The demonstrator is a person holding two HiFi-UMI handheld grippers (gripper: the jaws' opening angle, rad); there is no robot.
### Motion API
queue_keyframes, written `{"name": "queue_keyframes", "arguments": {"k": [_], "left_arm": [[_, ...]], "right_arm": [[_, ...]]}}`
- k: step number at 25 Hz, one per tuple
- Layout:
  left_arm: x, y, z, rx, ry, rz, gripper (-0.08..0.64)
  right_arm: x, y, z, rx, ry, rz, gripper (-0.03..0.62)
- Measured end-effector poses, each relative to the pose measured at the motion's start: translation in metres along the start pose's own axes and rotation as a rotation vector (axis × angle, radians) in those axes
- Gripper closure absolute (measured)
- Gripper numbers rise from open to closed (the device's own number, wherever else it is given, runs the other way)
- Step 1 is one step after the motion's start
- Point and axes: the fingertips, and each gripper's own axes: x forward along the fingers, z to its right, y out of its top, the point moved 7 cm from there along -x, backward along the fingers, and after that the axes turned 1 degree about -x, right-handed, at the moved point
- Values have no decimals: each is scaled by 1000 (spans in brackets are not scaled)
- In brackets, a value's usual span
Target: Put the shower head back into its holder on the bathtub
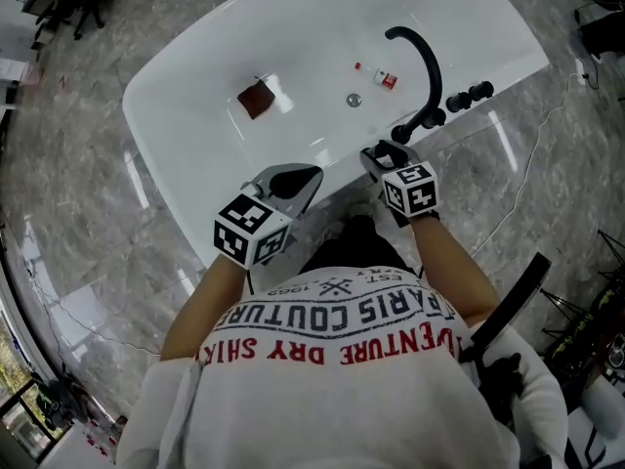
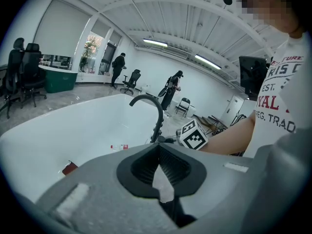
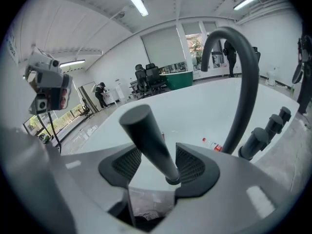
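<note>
The black stick-shaped shower head [image 3: 146, 140] stands upright on the bathtub's near rim, its foot [image 3: 171, 179] set down in the rim. It is between the jaws of my right gripper [image 3: 158, 165] [image 1: 383, 154], which is open; the pads [image 3: 127, 162] stand off it, with a plain gap on the left side. The curved black faucet [image 3: 243, 82] [image 1: 422, 57] rises just to its right. My left gripper [image 2: 158, 167] [image 1: 293, 186] is shut with nothing in it, and hangs over the near rim to the left, pointing into the white bathtub [image 1: 156, 115].
Black tap knobs [image 1: 469, 96] [image 3: 273, 126] sit on the rim right of the faucet. A small bottle [image 1: 376, 76], a brown object [image 1: 257, 99] and the drain [image 1: 354, 99] lie on the tub floor. Grey marble floor surrounds the tub. Office chairs and people stand far off.
</note>
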Motion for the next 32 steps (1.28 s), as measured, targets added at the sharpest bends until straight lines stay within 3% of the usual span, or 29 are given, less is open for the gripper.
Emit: {"name": "queue_keyframes", "arguments": {"k": [3,8,14,18,24,27,32], "left_arm": [[-1,10,13,35,-43,-2,555],[3,35,38,129,-142,31,555],[1,46,77,214,-238,37,555],[-10,49,104,253,-263,64,555],[-38,7,166,290,-288,82,555],[-60,-30,207,301,-283,105,555],[-113,-87,291,338,-303,144,555]], "right_arm": [[-45,21,-11,1,-12,77,411],[-139,74,-41,-36,13,290,593],[-210,76,-86,-66,135,410,595],[-245,69,-96,-94,106,460,594],[-296,26,-140,-83,77,524,595],[-331,-11,-179,-163,48,523,594],[-398,-84,-252,-144,60,562,593]]}}
